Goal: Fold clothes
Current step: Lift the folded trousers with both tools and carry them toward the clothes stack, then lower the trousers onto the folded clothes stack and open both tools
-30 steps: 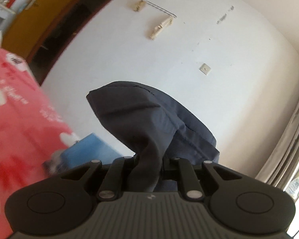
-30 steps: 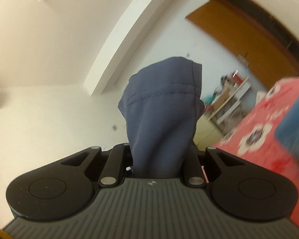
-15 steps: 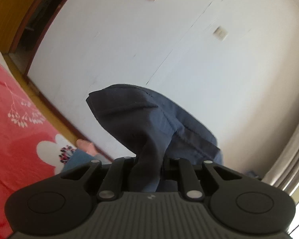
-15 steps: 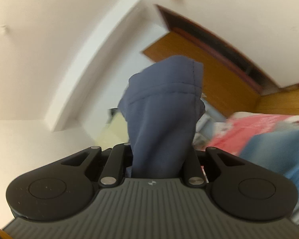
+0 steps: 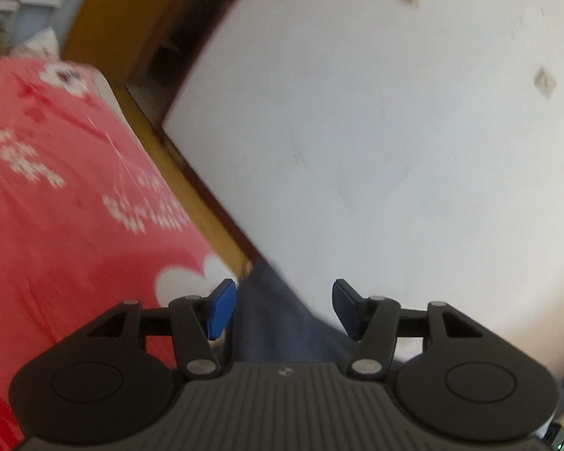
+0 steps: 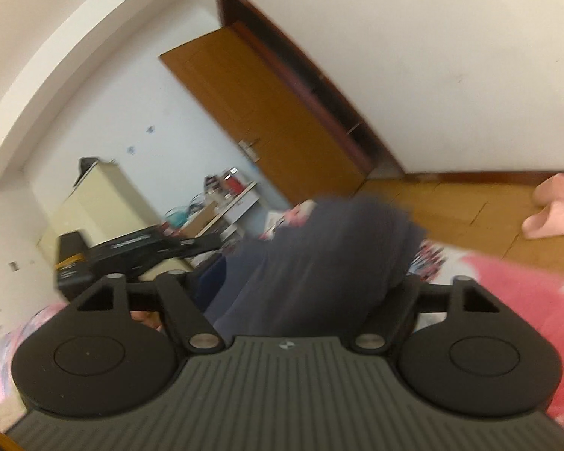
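My left gripper (image 5: 284, 310) is open, its blue pads (image 5: 222, 312) spread wide. A blurred strip of the dark blue garment (image 5: 278, 323) hangs between and below them, free of both pads. My right gripper (image 6: 304, 285) is open too, its arms spread, and the dark blue garment (image 6: 319, 259) lies bunched over the gap, hiding the fingertips. The other gripper (image 6: 131, 250) shows in the right wrist view at left, beyond the cloth.
A red floral bedsheet (image 5: 56, 206) covers the bed, with its wooden edge (image 5: 191, 188) along a white wall. An open wooden door (image 6: 259, 112), a cluttered shelf (image 6: 225, 195), a cream cabinet (image 6: 94, 203) and pink slippers (image 6: 552, 210) on the wood floor stand beyond.
Both grippers have opened and let go of the dark blue garment. The cloth has dropped from the jaws, and both cameras have tipped down toward the bed.
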Motion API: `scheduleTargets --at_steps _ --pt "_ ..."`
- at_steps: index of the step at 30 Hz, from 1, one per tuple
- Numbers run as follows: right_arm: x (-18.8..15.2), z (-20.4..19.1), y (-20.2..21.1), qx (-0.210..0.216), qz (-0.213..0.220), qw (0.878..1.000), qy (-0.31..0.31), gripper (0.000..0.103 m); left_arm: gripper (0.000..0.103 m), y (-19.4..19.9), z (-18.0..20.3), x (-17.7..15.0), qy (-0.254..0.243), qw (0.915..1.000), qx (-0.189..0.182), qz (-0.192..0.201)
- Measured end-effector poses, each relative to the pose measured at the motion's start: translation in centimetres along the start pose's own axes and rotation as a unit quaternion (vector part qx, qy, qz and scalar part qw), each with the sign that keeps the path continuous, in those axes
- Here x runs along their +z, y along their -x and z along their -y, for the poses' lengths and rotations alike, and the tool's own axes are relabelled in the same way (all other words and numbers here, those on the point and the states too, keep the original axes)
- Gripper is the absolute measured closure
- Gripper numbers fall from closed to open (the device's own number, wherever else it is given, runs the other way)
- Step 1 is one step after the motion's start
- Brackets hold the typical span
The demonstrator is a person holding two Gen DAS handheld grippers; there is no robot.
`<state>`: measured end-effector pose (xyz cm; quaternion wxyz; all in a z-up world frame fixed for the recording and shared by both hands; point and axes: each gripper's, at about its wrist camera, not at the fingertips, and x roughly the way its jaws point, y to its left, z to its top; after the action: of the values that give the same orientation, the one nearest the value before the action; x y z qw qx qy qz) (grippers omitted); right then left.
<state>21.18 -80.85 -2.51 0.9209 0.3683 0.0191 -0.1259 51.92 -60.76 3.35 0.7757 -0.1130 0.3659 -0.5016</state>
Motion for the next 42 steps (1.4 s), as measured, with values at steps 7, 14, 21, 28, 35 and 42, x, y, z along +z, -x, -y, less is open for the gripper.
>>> scheduleTargets --at_steps 7,14,21,28,35,42 --pt "3.3 0.1 4.0 -0.118 0.098 0.988 -0.006 0.026 0.046 6.5 0.3 0.4 -0.059 0.9932 0.065 0.077" --pt "0.0 -7.2 2.1 -0.027 0.018 0.986 0.165 0.062 0.049 4.0 3.2 -3.3 -0.181 0.9825 0.037 -0.022" --pt "-1.8 -3.6 -6.5 -0.084 -0.075 0.988 0.107 0.091 0.042 -3.3 -0.7 -4.1 -0.093 0.9901 0.085 -0.061" --pt "-0.2 0.4 -4.5 -0.119 -0.004 0.992 -0.044 0.086 0.043 1.5 -2.5 -3.2 -0.014 0.9960 0.088 -0.008" --pt "-0.5 -4.1 5.3 -0.081 0.009 0.997 0.014 0.084 0.037 15.3 1.3 -1.6 -0.073 0.9900 0.105 0.060" --pt "-4.0 -12.3 18.7 -0.018 -0.063 0.989 0.131 0.046 0.008 31.7 7.4 -9.8 -0.128 0.9806 0.101 0.109"
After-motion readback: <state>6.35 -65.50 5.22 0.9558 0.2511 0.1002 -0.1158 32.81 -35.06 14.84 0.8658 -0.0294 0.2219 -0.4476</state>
